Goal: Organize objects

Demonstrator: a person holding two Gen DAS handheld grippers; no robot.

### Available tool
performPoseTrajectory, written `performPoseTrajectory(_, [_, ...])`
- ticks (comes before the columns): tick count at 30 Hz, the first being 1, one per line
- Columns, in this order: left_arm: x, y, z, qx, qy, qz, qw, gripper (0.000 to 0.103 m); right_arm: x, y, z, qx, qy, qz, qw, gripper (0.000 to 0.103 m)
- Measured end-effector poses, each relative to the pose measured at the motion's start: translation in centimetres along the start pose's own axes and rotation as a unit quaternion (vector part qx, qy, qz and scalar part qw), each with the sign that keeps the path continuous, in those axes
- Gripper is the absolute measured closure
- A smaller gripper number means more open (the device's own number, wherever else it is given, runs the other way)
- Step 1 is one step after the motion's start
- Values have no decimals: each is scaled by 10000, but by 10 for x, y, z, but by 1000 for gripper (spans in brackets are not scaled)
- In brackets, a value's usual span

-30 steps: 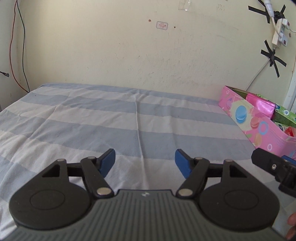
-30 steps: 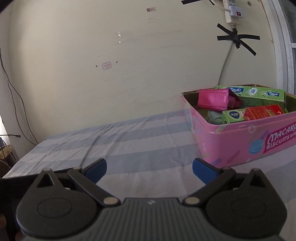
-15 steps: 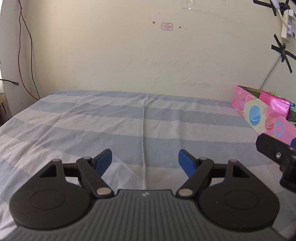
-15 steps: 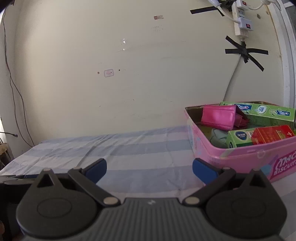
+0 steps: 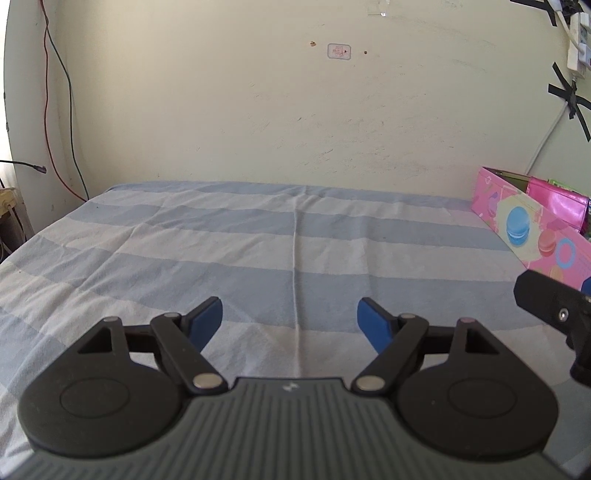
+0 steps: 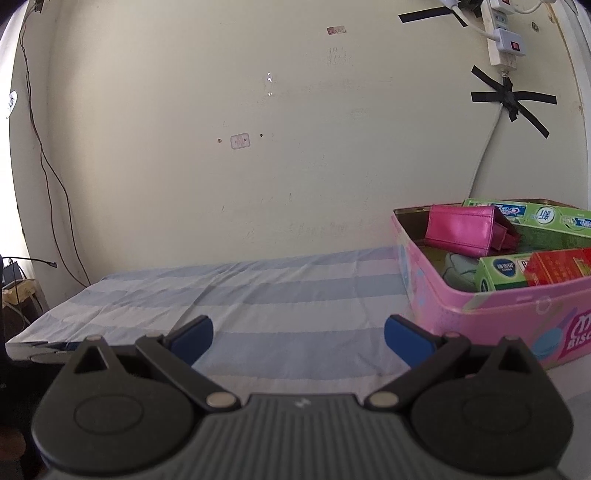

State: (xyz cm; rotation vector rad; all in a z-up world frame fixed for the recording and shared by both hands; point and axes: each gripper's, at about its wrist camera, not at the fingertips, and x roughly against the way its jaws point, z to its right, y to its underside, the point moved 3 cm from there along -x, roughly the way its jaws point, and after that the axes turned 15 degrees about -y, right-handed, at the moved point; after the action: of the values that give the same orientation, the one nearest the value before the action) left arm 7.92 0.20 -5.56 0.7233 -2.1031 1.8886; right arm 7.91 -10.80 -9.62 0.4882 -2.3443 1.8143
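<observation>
Striped blue-and-white bed sheet (image 5: 229, 236) covers the bed, which abuts a cream wall (image 5: 258, 110). Landmark: the pink biscuit tin (image 6: 491, 317), standing on the sheet at the wall end.

Left wrist view: the left claw (image 5: 290, 319) hovers over bare sheet, released, its blue pads (image 5: 207, 321) spread wide with nothing between them. The tin (image 5: 532, 229) appears only as a side wall at the right edge; its contents are mostly hidden, apart from a pink wallet (image 5: 557, 203) top. Part of the right claw's black body (image 5: 554, 306) intrudes in front of the tin.

Right wrist view: the right claw (image 6: 298, 336) is likewise released and empty, positioned left of the tin and near it. This view looks into the tin: the pink wallet (image 6: 465, 230) leans against a long green box (image 6: 546, 218) at the tin's far side; a small green box (image 6: 502, 271) and a red box (image 6: 557, 266) lie against its near wall.

Above the tin, a power strip (image 6: 502, 33) and cable are taped to the wall. Far left of the tin, loose wires (image 5: 55, 110) hang down the wall.
</observation>
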Motion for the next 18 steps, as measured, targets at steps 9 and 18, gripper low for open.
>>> performPoseTrajectory(9, [0,0,-2,30,-45,15,10000,13,-1,-1,3,-59,8,-61,10000,1])
performPoseTrajectory(18, [6,0,-1,-51,-183,193,9996,0,0,0,4,-88,22,-57,9999,1])
